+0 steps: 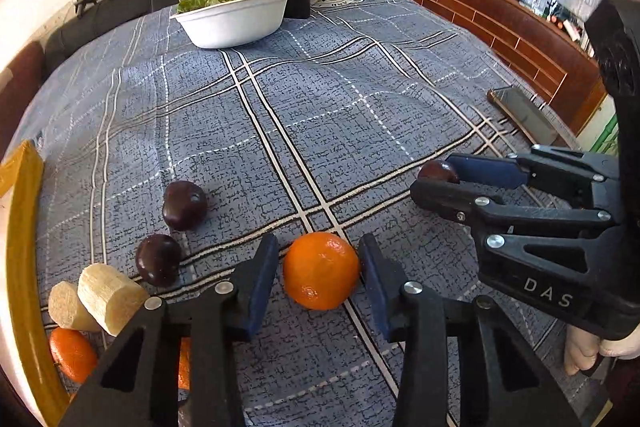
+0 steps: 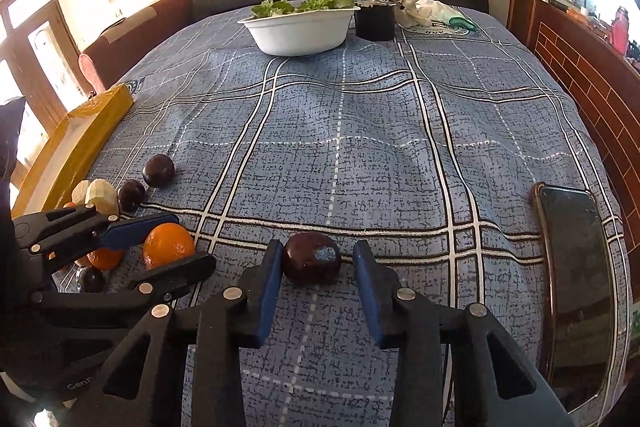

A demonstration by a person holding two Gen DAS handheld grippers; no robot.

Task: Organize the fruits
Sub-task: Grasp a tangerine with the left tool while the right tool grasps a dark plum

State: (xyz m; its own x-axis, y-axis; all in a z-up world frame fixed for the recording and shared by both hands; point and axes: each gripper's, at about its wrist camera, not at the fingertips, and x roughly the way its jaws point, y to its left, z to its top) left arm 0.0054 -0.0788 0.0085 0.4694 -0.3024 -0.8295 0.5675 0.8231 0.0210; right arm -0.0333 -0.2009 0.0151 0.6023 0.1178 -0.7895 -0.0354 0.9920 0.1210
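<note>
My left gripper [image 1: 318, 267] is open around an orange [image 1: 321, 270] lying on the blue plaid cloth; the pads stand just beside it. My right gripper [image 2: 314, 263] is open around a dark plum [image 2: 312, 257], its left pad almost touching it. Two more plums [image 1: 185, 205] [image 1: 158, 259], two pale cut cane pieces [image 1: 110, 297] and another orange [image 1: 72, 354] lie at the left. In the right wrist view the left gripper [image 2: 172, 243] and its orange [image 2: 169, 245] show at the left.
A yellow-rimmed tray [image 2: 86, 125] lies at the left edge. A white bowl of lettuce [image 2: 299, 27], a black cup [image 2: 375, 19] and white gloves [image 2: 416, 5] stand at the far end. A phone [image 2: 576, 279] lies at the right edge.
</note>
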